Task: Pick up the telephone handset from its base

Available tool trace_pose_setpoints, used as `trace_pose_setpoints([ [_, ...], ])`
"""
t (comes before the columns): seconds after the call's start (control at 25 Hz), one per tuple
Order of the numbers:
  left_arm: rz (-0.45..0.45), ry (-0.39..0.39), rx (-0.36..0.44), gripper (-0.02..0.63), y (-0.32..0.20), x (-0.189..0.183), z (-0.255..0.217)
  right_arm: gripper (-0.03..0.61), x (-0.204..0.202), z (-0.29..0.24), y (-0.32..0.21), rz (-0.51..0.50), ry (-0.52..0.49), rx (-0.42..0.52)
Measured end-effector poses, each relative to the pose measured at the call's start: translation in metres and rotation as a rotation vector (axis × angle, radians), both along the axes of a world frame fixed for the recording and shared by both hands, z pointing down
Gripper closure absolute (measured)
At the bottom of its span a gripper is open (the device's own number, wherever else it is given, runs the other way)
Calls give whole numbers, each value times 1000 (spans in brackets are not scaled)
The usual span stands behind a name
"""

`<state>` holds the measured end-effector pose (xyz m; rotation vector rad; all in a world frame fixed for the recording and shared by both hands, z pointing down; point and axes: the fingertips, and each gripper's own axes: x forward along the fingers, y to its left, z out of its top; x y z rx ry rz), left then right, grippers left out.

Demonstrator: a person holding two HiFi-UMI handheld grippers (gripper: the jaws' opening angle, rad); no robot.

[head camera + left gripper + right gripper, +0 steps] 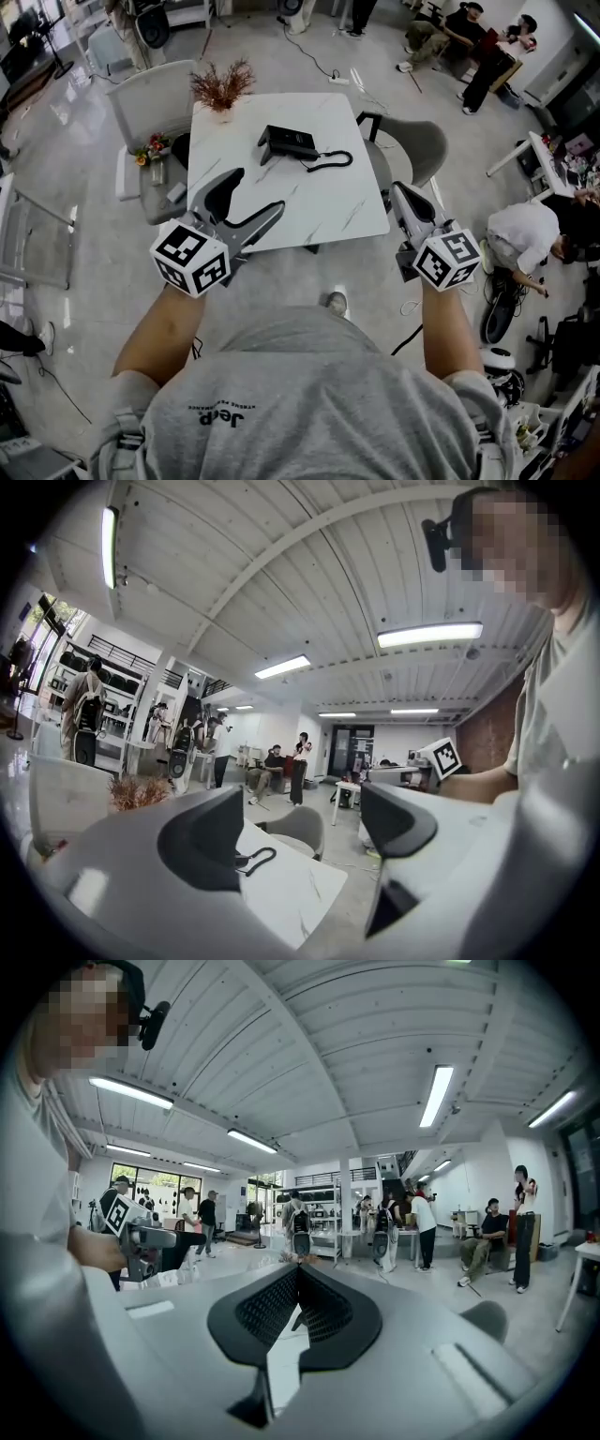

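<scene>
A black telephone (290,142) with its handset resting on the base lies on the white marble table (347,211), toward the far side. Its coiled cord (330,161) curls off to the right. My left gripper (253,197) hovers open over the table's near left edge, well short of the phone. In the left gripper view only the cord (256,860) shows past the left jaw of the gripper (300,829). My right gripper (397,191) is shut and empty, just off the table's near right corner; its pads (281,1302) meet in its own view.
A pot of dried reddish twigs (223,86) stands at the table's far left corner. A white chair (150,108) is at the left and a grey chair (417,150) at the right. Several people sit and stand farther off.
</scene>
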<state>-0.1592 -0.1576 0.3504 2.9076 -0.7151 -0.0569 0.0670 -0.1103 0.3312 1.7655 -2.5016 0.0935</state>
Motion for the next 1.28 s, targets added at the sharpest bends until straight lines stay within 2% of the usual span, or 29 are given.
trace_pose_setpoints([
  [0.28,-39,-18,-3,190,-57,63,23,574,57,26,-83,-106,-49,-10],
  [0.56,-201,-60,-46,190,-116,150,30,574,122,34,-174,-305,-80,-44],
  [0.72,-264,-82,-70,190,-148,184,41,574,146,41,-215,-393,-102,-66],
  [0.84,-299,-133,-83,190,-168,197,57,574,153,49,-244,-450,-110,-84],
  [1.0,-303,-260,-52,190,-192,200,86,574,152,65,-272,-476,-111,-105],
  [1.12,-269,-347,-55,190,-208,194,118,574,146,81,-285,-462,-110,-134],
  [1.28,-199,-421,-60,190,-232,182,153,574,126,98,-303,-436,-79,-152],
])
